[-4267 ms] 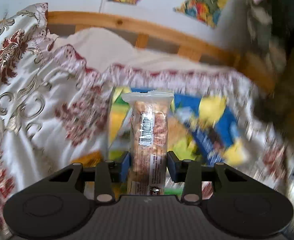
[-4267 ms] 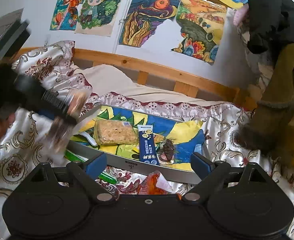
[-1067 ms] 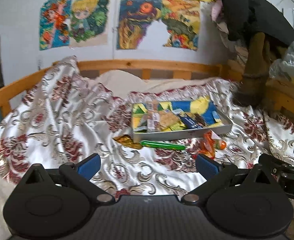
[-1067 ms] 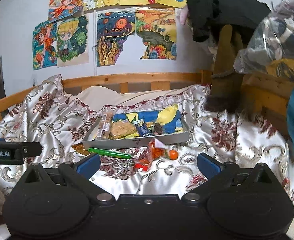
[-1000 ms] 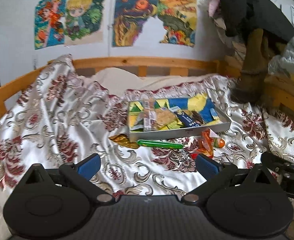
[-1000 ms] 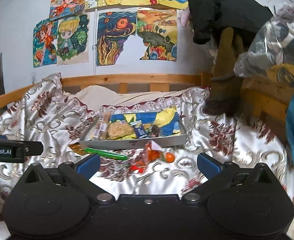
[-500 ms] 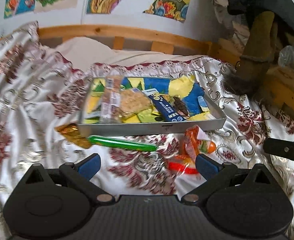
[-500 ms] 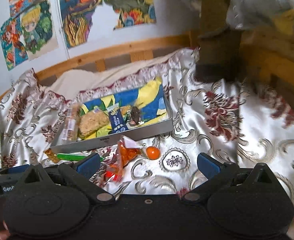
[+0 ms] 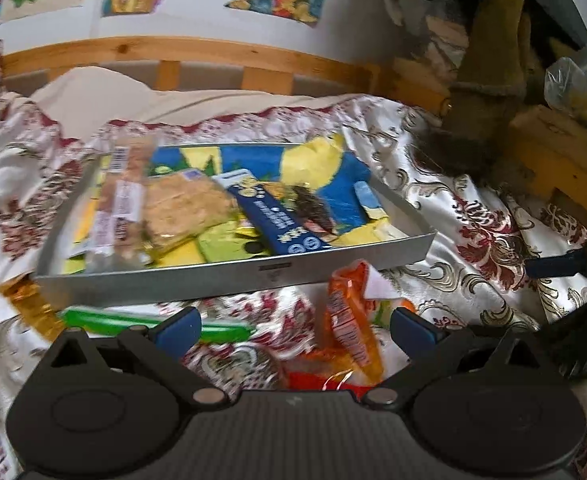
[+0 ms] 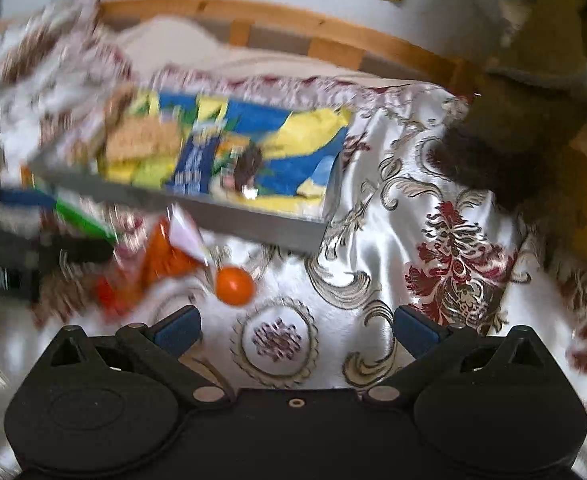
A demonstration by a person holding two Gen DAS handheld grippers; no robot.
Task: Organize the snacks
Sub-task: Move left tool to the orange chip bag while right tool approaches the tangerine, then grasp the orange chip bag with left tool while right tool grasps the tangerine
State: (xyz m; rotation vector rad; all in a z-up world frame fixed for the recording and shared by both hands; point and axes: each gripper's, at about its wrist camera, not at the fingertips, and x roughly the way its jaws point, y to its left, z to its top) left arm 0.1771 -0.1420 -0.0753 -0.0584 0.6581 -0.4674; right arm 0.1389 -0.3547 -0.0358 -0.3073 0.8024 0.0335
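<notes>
**Both grippers drop closer to the loose snacks**

Since half a second ago we have brought both grippers lower and nearer, so the shallow grey metal tray (image 9: 229,276) fills more of each view. Inside it lie a clear-wrapped biscuit bar (image 9: 119,204) at the left, a square tan cracker pack (image 9: 185,204) beside it, and a dark blue stick packet (image 9: 273,216) toward the middle. Just in front of the tray, on the white satin bedspread with red floral print (image 10: 433,248), we see an orange crinkled snack bag (image 9: 349,332), a bright green tube (image 9: 133,322) and a gold foil wrapper (image 9: 25,300). A small round orange fruit (image 10: 234,286) sits beside the bag.

Our left gripper (image 9: 293,324) hovers wide open over the orange bag, holding nothing. Our right gripper (image 10: 295,326) is likewise spread apart and empty above bare bedspread, near the fruit. Behind runs a wooden bed rail (image 9: 197,54).
</notes>
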